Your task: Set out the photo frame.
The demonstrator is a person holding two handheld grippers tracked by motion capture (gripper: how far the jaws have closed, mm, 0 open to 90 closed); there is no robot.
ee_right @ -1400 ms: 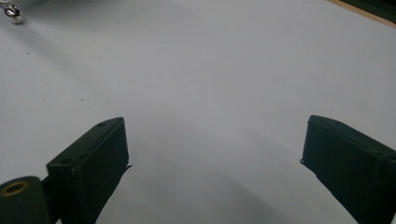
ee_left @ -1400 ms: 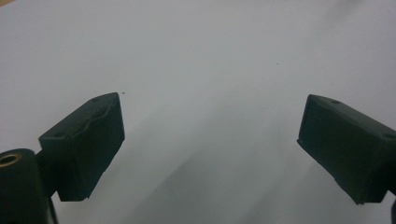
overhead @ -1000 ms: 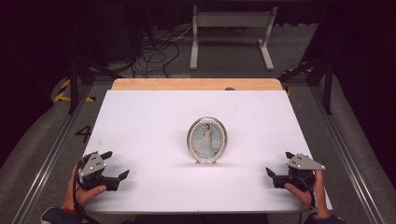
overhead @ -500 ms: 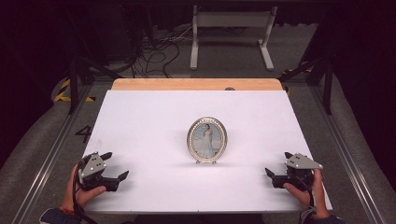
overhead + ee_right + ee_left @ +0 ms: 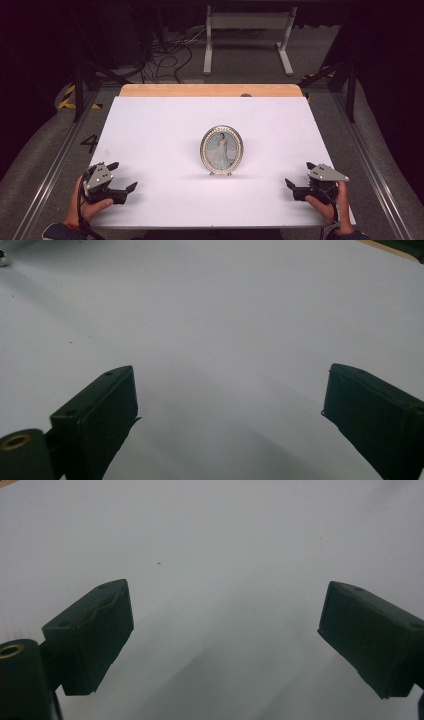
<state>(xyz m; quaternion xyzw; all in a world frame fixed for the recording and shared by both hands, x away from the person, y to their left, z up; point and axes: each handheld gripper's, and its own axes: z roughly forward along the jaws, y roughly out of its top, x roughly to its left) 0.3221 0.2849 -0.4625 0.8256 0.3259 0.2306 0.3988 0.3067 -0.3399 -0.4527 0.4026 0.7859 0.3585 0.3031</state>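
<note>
Worktop [image 5: 150,130] covered in plain white, wooden edge along the far side. One object on it: a small oval picture frame, silvery beaded rim, portrait of a standing figure inside [image 5: 221,149]. It stands upright on little feet near the middle of the white surface, face toward the person.

Left hand-held gripper [image 5: 121,176], black with a grey plate on top, sits low at the near left corner, jaws spread wide and aimed inward across the sheet. Right hand-held gripper [image 5: 299,179], same build, at the near right corner, jaws likewise spread. Both well apart from the frame, one to each side of it. Nothing between either pair of jaws; the left gripper view gives bare white sheet beyond the two black pads [image 5: 90,630], and the right gripper view much the same [image 5: 95,415].

Progress, as I judge it: nothing done yet. Frame untouched, standing free, no contact from either side. Whatever is to be done with it, the whole of it is left: the reach in, the closing on the rim, the move itself.
</note>
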